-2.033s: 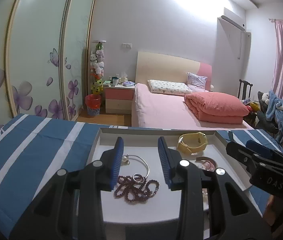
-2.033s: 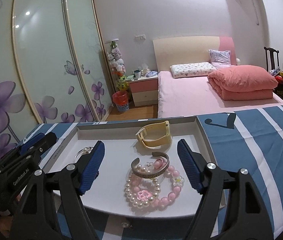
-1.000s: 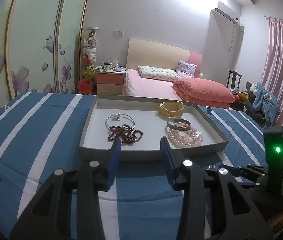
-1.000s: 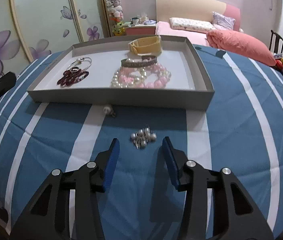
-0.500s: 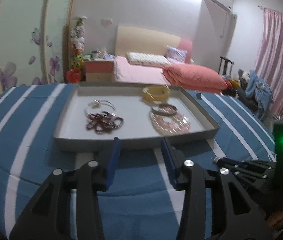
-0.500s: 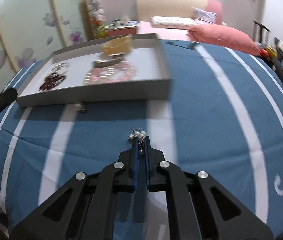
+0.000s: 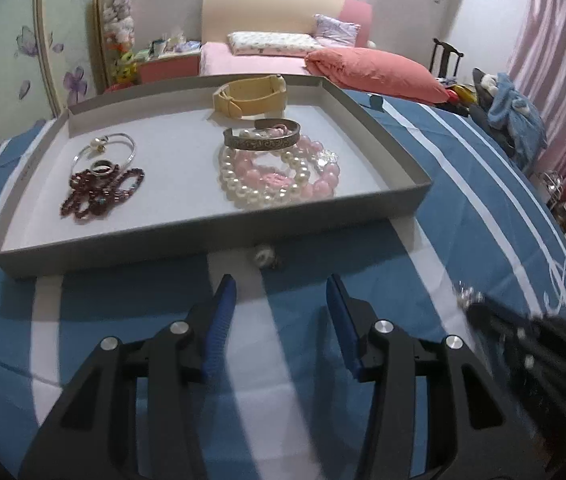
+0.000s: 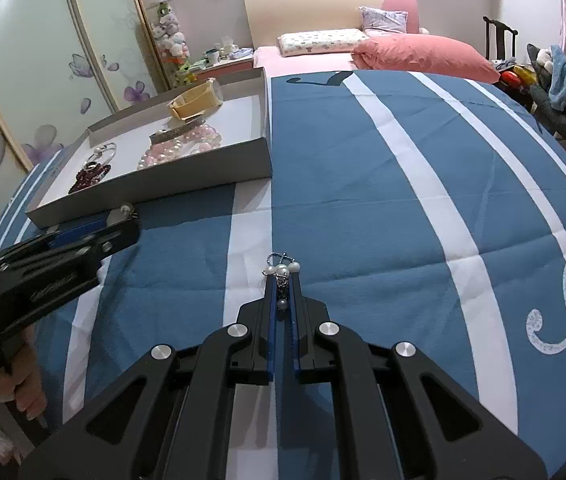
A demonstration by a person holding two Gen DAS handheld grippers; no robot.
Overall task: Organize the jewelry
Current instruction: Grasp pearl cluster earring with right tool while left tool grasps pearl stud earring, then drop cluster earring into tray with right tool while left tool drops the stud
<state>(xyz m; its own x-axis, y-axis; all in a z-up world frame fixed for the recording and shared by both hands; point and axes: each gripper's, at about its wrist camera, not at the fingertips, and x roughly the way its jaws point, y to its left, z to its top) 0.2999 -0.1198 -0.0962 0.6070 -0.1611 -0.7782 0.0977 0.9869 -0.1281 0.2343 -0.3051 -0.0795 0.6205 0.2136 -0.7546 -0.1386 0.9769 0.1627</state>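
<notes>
Nearest to you, your right gripper (image 8: 281,276) is pointing steeply down at the blue-and-white striped cloth (image 8: 383,184), its blue pads (image 8: 270,312) pressing together on a small pearl cluster (image 8: 281,269) whose beads are showing just past the tips and between the pads. Your left gripper (image 7: 281,292) is angling down beside it, its jaws standing apart with nothing between them; only cloth is lying in the gap. Just beyond those tips, a single pearl earring (image 7: 263,257) is resting on the cloth, close against the near wall of the grey tray (image 7: 211,236), which is lying directly across the way forward. Inside the tray, a dark red bead bracelet (image 7: 101,194) and a thin silver bangle (image 7: 107,148) are occupying the left part, a ring sitting where they meet; pearl and pink bead strands (image 7: 279,178) with a metal cuff (image 7: 262,138) are occupying the right, and a yellow strap (image 7: 251,96) is standing at the far side. In the left view your right gripper is appearing blurred at the lower right edge, so its load is hard to make out there. In the right view your left hand (image 8: 15,384) is partly cut off by the frame. Farthest away, a pink bed (image 8: 323,54) is standing against the wall.
</notes>
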